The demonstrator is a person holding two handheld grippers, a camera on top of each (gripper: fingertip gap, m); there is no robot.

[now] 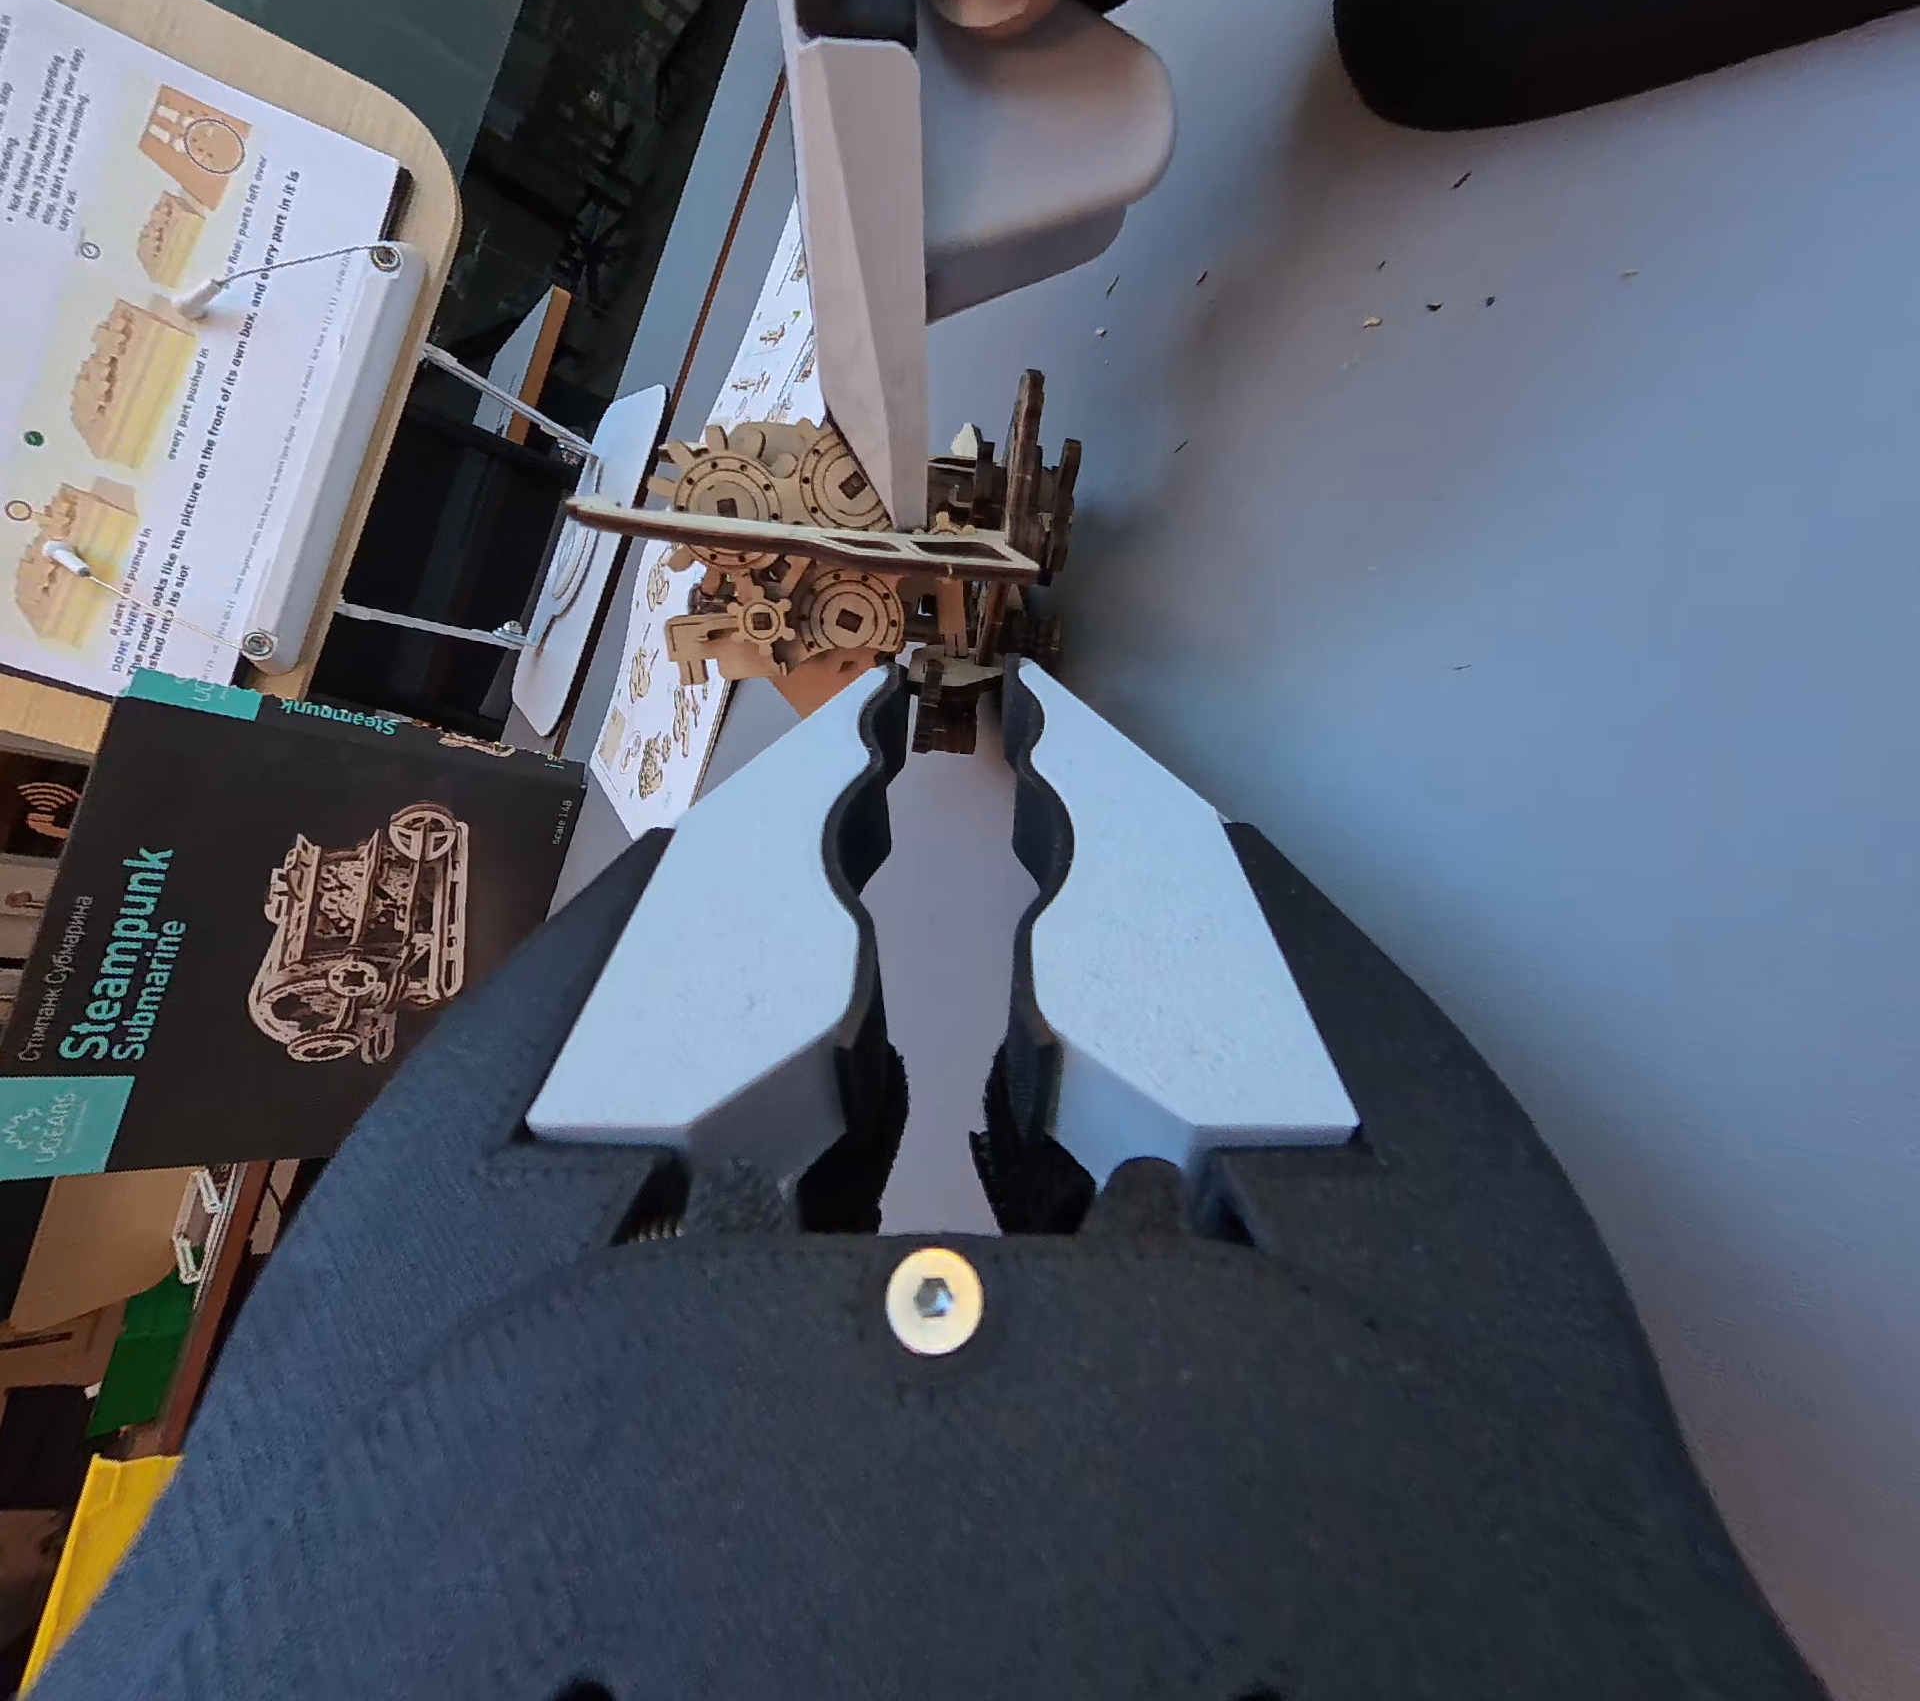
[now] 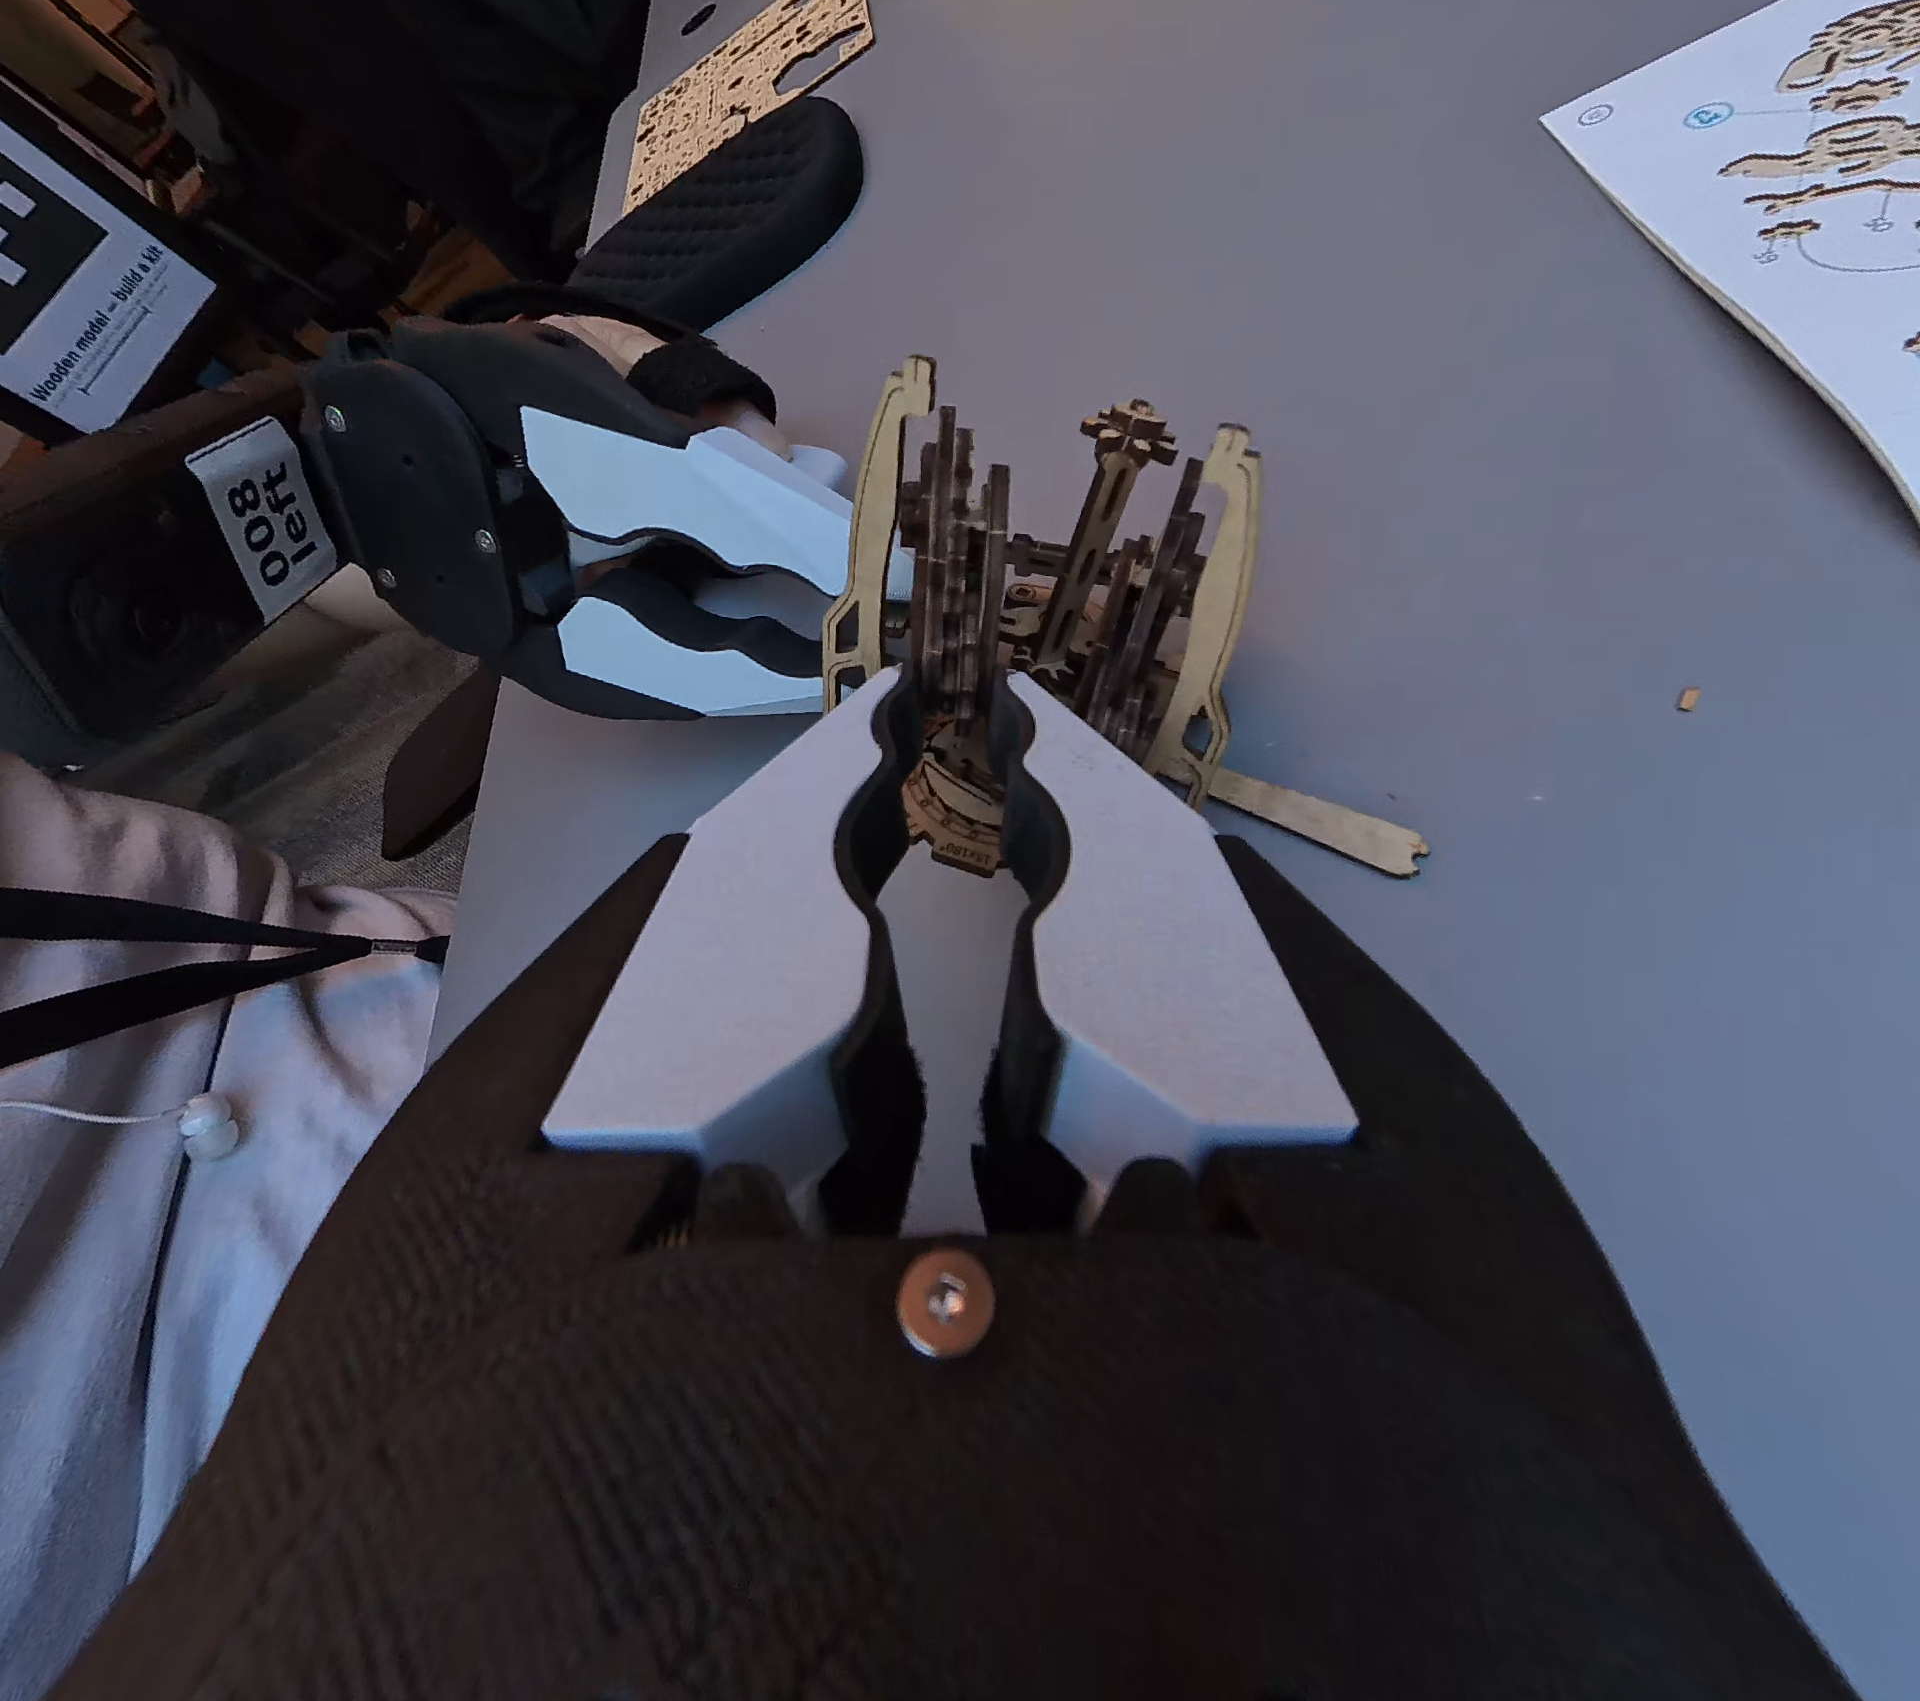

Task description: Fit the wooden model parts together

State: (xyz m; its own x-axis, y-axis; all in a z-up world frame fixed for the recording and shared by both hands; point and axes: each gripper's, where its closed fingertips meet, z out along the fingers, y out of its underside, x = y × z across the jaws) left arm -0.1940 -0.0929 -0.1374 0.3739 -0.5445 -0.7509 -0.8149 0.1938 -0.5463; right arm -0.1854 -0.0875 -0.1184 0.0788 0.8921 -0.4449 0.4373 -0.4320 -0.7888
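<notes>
In the left wrist view the wooden model (image 1: 862, 550) sits at frame centre on the grey table (image 1: 1507, 612), a cluster of thin laser-cut gears and frames. The left hand-held gripper (image 1: 948, 683) is clamped on a small tab at the model's near end, while the right hand-held gripper (image 1: 902, 498) comes down from the top of the frame onto the gears.

In the right wrist view the model stands just above centre; the right hand-held gripper appears to pinch a stack of gear plates, though its tips hide the contact. The ply looks light, stiff and brittle: better held by frame edges than gear teeth
</notes>
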